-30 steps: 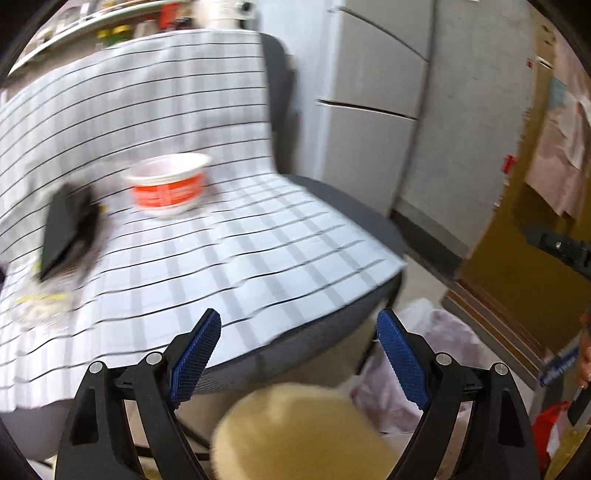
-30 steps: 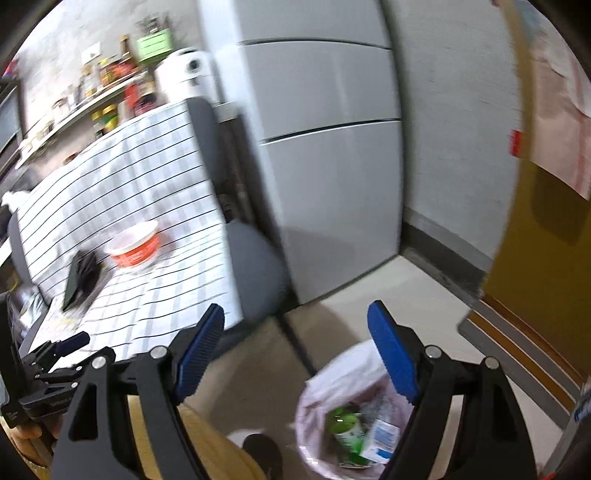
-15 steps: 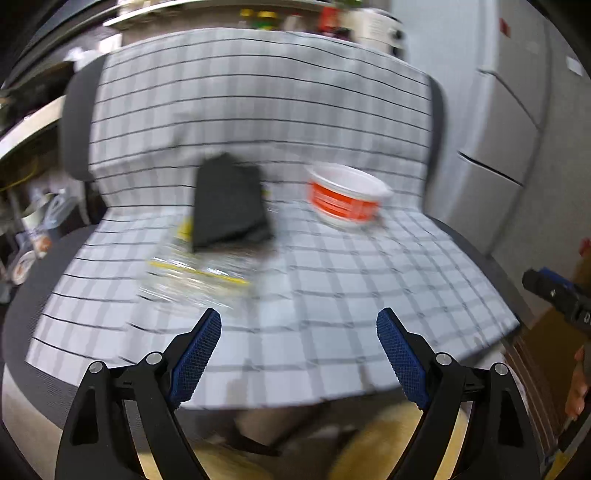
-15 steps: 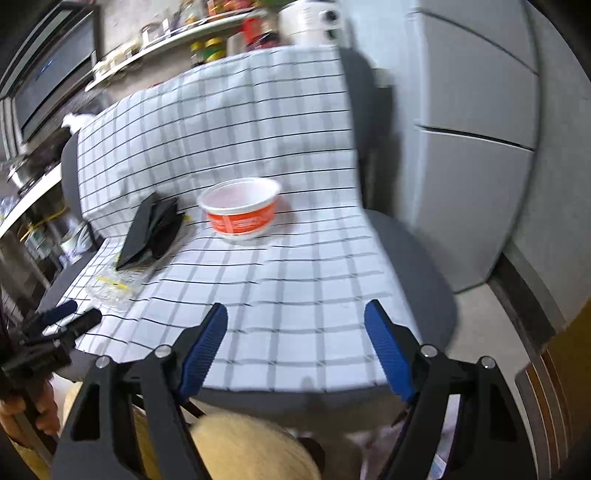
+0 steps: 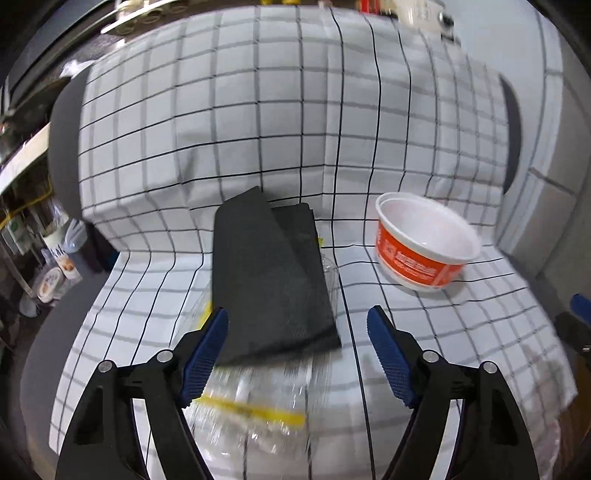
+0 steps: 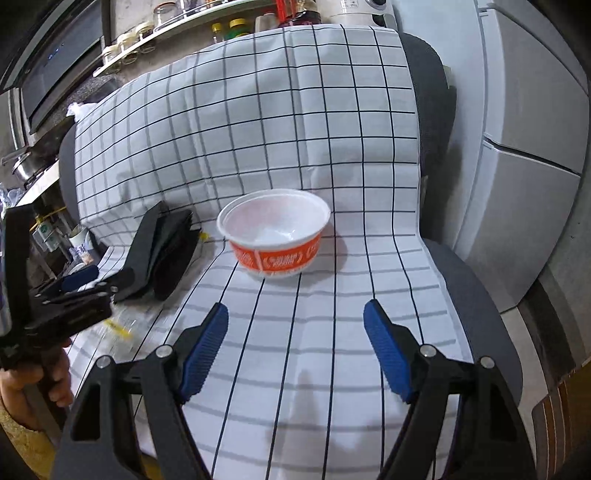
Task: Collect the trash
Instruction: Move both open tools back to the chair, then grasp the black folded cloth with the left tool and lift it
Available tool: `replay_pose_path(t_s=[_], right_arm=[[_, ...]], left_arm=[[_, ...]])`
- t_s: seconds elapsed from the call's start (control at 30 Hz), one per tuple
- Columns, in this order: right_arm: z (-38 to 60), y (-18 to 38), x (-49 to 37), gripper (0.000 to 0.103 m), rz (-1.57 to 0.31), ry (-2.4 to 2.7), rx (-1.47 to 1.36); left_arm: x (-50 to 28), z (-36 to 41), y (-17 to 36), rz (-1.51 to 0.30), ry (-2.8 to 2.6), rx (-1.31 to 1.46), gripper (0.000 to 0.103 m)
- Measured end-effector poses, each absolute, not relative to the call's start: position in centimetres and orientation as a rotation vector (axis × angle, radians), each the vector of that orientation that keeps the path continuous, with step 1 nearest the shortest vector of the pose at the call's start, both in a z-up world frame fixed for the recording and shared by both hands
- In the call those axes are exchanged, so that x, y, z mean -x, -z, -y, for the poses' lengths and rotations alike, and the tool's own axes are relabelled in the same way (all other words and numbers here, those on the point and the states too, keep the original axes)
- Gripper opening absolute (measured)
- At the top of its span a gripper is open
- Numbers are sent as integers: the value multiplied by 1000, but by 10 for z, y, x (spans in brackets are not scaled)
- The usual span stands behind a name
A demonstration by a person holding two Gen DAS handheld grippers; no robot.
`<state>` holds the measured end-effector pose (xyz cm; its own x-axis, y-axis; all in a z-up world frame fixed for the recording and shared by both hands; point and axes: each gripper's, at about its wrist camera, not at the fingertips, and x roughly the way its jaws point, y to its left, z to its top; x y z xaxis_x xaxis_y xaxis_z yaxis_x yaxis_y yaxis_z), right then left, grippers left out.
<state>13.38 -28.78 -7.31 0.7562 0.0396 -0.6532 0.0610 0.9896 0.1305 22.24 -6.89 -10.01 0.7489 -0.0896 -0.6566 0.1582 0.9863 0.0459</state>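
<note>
My left fingers [image 5: 297, 354] stand open; they have just been narrowing a little, with nothing pressed between the pads. A crumpled clear plastic bottle [image 5: 255, 410] with a yellow label band lies directly below and between them on the chair seat, blurred. My right fingers [image 6: 295, 350] are also open and hold nothing; only the checked cloth [image 6: 295, 369] lies under them.

Just beyond the left fingers, a folded black cloth [image 5: 269, 277] rests partly on top of the bottle, its far end reaching the crease where seat meets backrest. From the right wrist view, the same cloth sits left of centre, and my left hand [image 6: 33, 384] with its black gripper body enters at the left edge, near the bottle.

Further on, an empty orange-and-white instant noodle bowl [image 6: 275, 236] stands upright on the seat, to the right of the black cloth and apart from it, straight ahead of the right fingers. Inside it looks white and bare.

Behind: checked backrest of the grey chair [image 6: 476, 295]. A white refrigerator [image 6: 528, 147] stands to the right; a shelf of jars [image 6: 177, 22] runs above.
</note>
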Motion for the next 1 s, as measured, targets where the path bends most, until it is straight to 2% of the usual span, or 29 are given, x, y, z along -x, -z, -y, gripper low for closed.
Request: replay_pose_path(t_s=[0.2, 0.33, 0.4, 0.53, 0.57, 0.63, 0.77, 0.9, 0.97, 1.0], right_arm=[[303, 78, -151, 75, -721, 12, -178], [310, 85, -155, 75, -735, 13, -196], [312, 89, -155, 75, -745, 13, -206], [312, 92, -152, 75, -751, 15, -204], [312, 91, -152, 75, -747, 17, -202], [312, 89, -153, 75, -738, 23, -198], [311, 84, -163, 74, -716, 25, -198], [310, 81, -184, 60, -690, 47, -194], [310, 83, -199, 39, -684, 66, -187], [311, 86, -209, 39, -689, 72, -191]], left_arm=[[-261, 95, 120, -755, 33, -223, 75], [-277, 96, 137, -819, -8, -263, 68], [-278, 96, 140, -816, -14, -280, 61], [-271, 82, 128, -780, 24, -220, 19], [-266, 75, 119, -757, 38, -187, 12], [-255, 62, 100, -707, 75, -117, 7], [-230, 32, 63, -626, 180, 43, 6], [-201, 25, 49, -581, 233, 116, 6], [-195, 25, 51, -577, 244, 134, 6], [-191, 27, 53, -575, 246, 139, 6]])
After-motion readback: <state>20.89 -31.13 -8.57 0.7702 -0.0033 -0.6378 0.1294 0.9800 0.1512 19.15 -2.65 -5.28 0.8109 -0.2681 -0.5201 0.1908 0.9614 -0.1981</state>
